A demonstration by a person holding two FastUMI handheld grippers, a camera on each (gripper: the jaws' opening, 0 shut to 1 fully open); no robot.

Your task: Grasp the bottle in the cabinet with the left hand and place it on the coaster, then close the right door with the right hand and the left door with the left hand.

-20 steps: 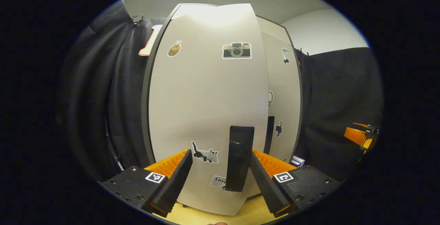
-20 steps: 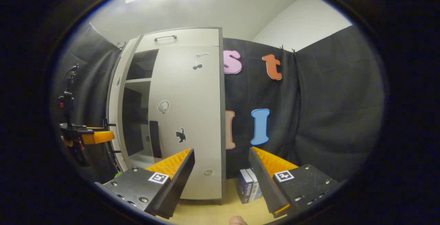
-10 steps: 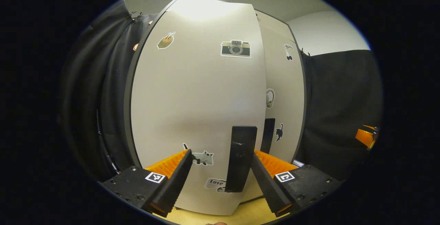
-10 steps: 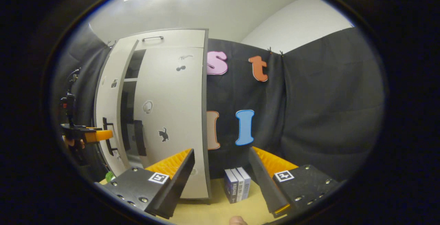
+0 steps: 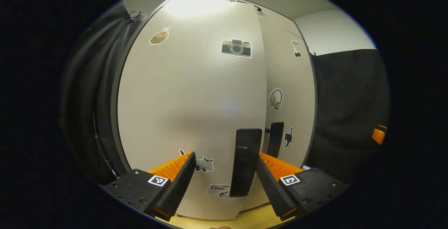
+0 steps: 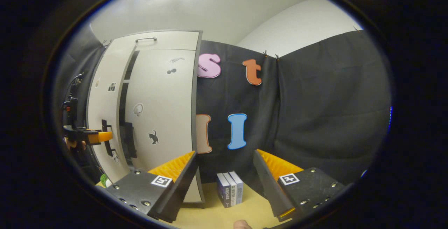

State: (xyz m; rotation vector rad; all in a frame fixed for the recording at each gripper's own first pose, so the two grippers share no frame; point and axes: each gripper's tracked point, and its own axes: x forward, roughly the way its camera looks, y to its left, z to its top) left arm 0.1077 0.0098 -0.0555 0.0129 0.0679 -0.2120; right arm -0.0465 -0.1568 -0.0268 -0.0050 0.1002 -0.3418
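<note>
One cabinet [image 6: 105, 82]; two doors [image 5: 192, 99]; two black handles [image 5: 245, 162]; three books [image 6: 230, 188].

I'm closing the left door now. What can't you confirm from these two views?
- Bottle and coaster: in the right gripper view a green bit peeks past that gripper's body; I cannot identify it.
- Left door latch: a dark slit shows beside the right door; whether it is fully shut is unclear.
- Contact: the left gripper straddles the door handle, jaws open; whether a finger touches it is unclear.
</note>
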